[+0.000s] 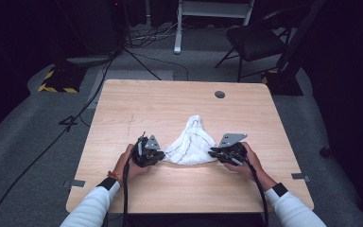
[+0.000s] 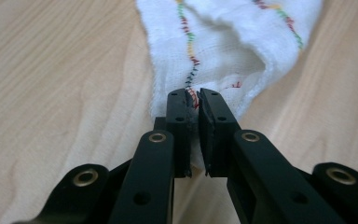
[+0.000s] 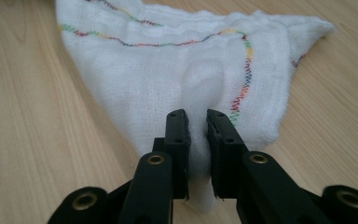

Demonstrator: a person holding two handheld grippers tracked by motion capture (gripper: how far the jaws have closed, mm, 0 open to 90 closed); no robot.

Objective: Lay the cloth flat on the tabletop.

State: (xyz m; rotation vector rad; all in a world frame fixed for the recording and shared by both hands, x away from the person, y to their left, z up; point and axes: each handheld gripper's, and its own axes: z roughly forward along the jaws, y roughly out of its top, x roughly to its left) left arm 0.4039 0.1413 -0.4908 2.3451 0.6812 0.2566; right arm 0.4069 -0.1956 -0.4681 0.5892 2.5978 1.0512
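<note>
White cloth, gauze weave, with multicoloured zigzag stitching; lies crumpled in a rough triangle near the middle of the pale wood surface, peak pointing away from the person. Left tongs: at the cloth's near left corner, pressed together and pinching the hem where a stitched line ends, seen close in the left gripper view. Right tongs: at the near right corner, pinching a bunched fold of fabric. Cloth spans the gap between both tongs, resting on the surface. Black chair stands on the floor beyond.
</note>
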